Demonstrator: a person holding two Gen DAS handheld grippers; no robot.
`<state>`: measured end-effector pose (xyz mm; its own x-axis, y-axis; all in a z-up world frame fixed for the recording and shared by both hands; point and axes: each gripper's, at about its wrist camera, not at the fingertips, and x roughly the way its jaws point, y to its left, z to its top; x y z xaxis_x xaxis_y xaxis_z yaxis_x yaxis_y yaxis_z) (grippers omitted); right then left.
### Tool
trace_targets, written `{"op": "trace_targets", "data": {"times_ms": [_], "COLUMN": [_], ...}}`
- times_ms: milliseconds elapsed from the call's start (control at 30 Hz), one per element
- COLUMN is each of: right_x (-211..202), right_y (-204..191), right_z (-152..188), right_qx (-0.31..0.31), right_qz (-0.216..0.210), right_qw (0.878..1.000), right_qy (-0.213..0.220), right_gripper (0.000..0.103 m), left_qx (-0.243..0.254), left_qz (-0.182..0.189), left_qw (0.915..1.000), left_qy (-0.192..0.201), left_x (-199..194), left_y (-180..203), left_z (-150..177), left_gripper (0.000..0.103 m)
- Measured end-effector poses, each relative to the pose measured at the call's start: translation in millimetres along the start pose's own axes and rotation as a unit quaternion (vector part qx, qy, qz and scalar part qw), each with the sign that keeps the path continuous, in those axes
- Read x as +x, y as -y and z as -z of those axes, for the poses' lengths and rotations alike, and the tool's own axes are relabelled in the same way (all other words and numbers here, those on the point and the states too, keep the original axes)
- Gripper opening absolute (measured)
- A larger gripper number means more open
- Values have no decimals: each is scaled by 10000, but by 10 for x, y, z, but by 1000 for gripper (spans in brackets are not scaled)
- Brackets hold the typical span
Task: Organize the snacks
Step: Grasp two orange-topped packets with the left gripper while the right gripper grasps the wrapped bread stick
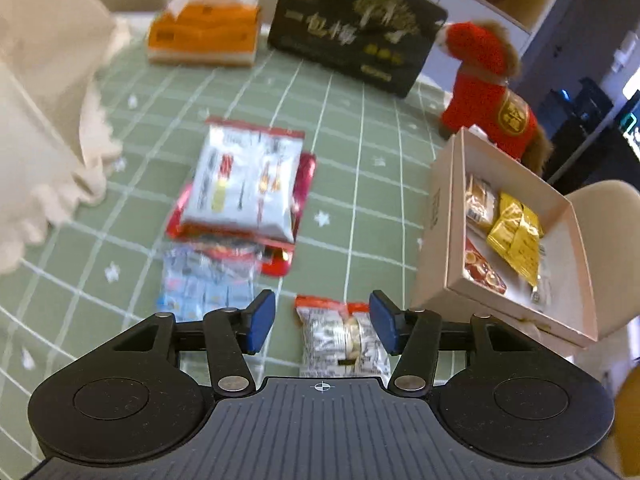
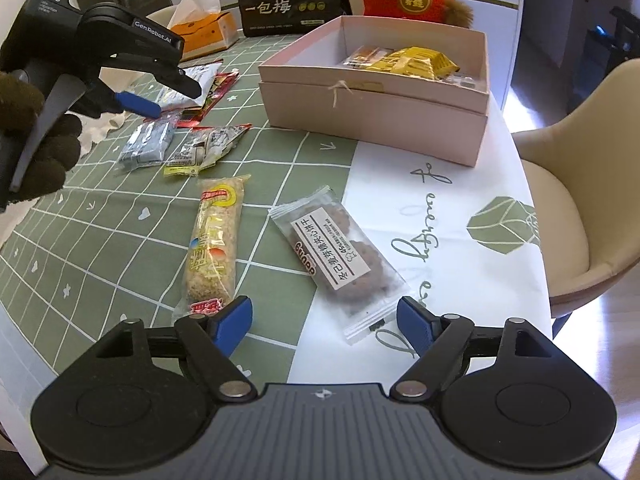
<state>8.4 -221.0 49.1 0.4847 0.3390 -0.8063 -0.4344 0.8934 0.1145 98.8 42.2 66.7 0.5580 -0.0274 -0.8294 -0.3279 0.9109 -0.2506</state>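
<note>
Only from right wrist: cookie packet.

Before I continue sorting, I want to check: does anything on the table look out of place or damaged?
Nothing looks damaged or spilled. Several wrapped snacks lie loose on the green checked tablecloth, outside the pink cardboard box; a white packet rests askew on a red one.

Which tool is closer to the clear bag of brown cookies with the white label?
Right. The right tool hovers open just short of the cookie bag, nearly straddling its near end. The left tool is far across the table, above the snack pile.
</note>
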Motion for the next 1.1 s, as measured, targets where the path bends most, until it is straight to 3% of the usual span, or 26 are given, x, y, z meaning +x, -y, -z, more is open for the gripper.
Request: {"op": "trace_targets", "data": {"times_ms": [100,267,567,833,933,1100], "right_x": [14,7,38,-7,-128,-338], "right_y": [-33,-50,-148,-173,-179,-168], "right_z": [-12,13,105,125,79,-109], "right_qx": [-114,-242,-527,-638,-719,-638], "right_qz": [50,95,310,367,400,-100], "right_qw": [9999,9996,9981,9972,9966,9975], "right_qy": [-35,-53,-52,-145,31,298], "right_gripper": [82,82,95,96,96,95], "left_qx": [222,370,1810,2003,1992,1570], "left_qz": [14,-5,-525,-319,-165,237], "left_qw": [9993,9985,9819,9791,9796,9872], "left_qy": [-305,-408,-181,-176,-217,-172], "left_x": [161,348,445,337,231,-129], "left_y": [99,290,672,618,546,208], "left_z": [51,115,359,496,569,793], "left_gripper": [58,62,67,65,63,62]}}
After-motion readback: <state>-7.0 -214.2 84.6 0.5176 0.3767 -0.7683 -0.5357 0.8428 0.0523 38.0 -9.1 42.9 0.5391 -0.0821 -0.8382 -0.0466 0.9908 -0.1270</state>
